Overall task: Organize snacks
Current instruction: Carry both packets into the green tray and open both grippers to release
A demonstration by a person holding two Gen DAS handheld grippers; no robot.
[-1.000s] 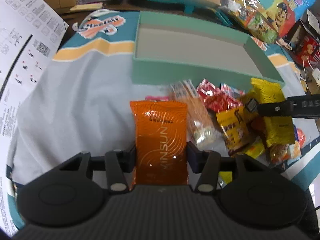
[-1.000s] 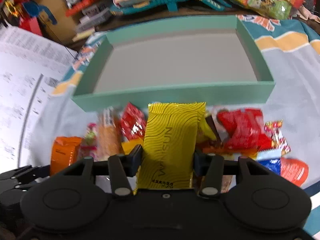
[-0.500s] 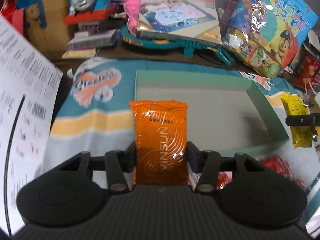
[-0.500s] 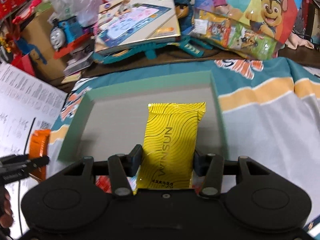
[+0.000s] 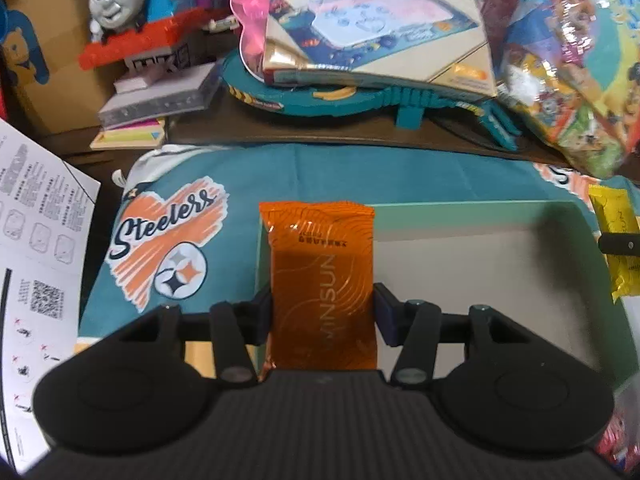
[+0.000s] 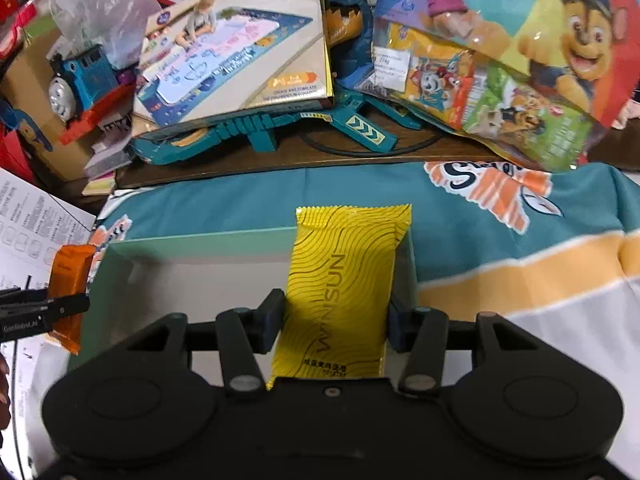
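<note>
Largest first: teal team blanket (image 5: 256,176) spread under everything. On it, green box (image 5: 480,212), shallow, pale floor bare in both views; every place below given relative to this box.

Beyond its far wall: drawing-mat carton (image 5: 372,28) stacked on a teal plastic toy, cartoon-dog bag (image 6: 520,48) toward the far right, blue toy train (image 5: 120,0) toward the far left. Off its left side, printed instruction sheet (image 5: 36,240).

Over its left wall: left gripper (image 5: 323,312) clenched on orange snack packet (image 5: 322,280), pads pressing both long edges at about mid-length, packet standing lengthwise out of the jaws, top seal reaching toward the far-left corner.

Over its right wall: right gripper (image 6: 335,320) likewise clamped on yellow snack packet (image 6: 344,284), same sideways grip, top seal near the far-right corner.

Handling, as a judgement: both packets light, soft foil pillows, glossy and likely slippery; contents possibly brittle, so firm pressure unwise. Best hold across the width at the middle, as now; crimped end seals too thin and floppy. Likely to drop flat on release, little bounce expected.
</note>
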